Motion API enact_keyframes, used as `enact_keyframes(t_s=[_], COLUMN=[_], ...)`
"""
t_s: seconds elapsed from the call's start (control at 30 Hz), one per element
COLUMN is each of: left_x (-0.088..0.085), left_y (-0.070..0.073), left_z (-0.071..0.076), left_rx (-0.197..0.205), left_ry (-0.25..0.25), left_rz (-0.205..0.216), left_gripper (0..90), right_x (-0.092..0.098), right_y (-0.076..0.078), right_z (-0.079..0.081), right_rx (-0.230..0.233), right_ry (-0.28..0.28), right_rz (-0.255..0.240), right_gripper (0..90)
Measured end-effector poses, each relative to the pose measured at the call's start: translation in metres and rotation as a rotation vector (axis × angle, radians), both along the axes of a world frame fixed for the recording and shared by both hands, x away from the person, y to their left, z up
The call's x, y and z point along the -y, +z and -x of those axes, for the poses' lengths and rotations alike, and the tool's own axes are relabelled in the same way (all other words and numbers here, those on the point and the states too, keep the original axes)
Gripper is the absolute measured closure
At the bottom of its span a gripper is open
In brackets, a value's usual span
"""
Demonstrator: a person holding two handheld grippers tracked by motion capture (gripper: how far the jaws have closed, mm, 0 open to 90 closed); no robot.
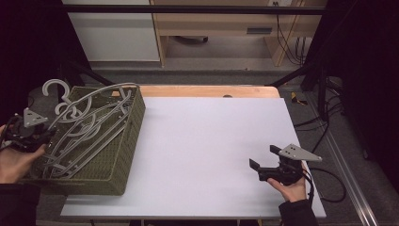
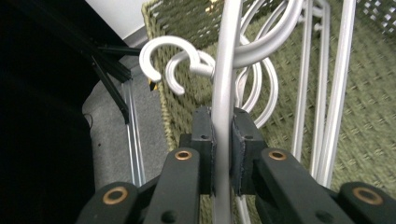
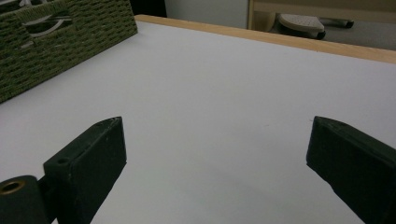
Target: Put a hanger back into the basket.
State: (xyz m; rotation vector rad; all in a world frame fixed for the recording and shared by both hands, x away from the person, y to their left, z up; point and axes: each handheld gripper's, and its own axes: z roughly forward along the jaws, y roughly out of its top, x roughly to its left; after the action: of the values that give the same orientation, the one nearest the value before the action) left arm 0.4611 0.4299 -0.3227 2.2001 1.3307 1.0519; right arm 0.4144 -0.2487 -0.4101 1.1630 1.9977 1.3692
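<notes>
Left gripper [image 2: 223,154]: jaws pinched tight on one grey plastic hanger [image 2: 226,84], pads pressed flat against its smooth round bar. Right gripper [image 3: 215,154]: jaws spread wide, holding nothing, low over the matte white table [image 3: 224,93]. From the high view: hanger atop a loose pile of like hangers [image 1: 89,127] in the olive woven basket [image 1: 124,155] at the table's left edge. Close in the left gripper view: curled hooks, coarse weave. In the right gripper view: the basket's side wall and handle slot
</notes>
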Motion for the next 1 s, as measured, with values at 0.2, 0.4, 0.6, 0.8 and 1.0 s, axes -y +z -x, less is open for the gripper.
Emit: enact_keyframes(t_s=[0.2,0.4,0.6,0.8,1.0], left_x=[-0.007,-0.006,-0.004,0.004,-0.004], left_y=[-0.006,-0.012,-0.023,-0.038,-0.051], left_z=[0.0,-0.004,-0.008,-0.014,-0.016], left_rx=[-0.015,-0.034,-0.071,-0.134,-0.194], left_ry=[0.017,0.034,0.025,0.003,0.014], left_rz=[-0.004,-0.028,-0.028,-0.017,0.095], left_gripper=[81.7,81.6,81.6,81.7,81.7], right_x=[0.0,-0.001,0.0,-0.001,-0.001], right_y=[0.0,0.0,0.0,0.0,0.0], right_z=[0.0,0.0,0.0,0.0,0.0], right_rx=[0.0,-0.004,-0.006,-0.007,-0.006], right_ry=[0.001,0.003,0.007,0.006,0.007], right_rz=[0.0,0.002,0.002,0.004,0.005], right_gripper=[5.1,5.2,5.2,5.1,5.1])
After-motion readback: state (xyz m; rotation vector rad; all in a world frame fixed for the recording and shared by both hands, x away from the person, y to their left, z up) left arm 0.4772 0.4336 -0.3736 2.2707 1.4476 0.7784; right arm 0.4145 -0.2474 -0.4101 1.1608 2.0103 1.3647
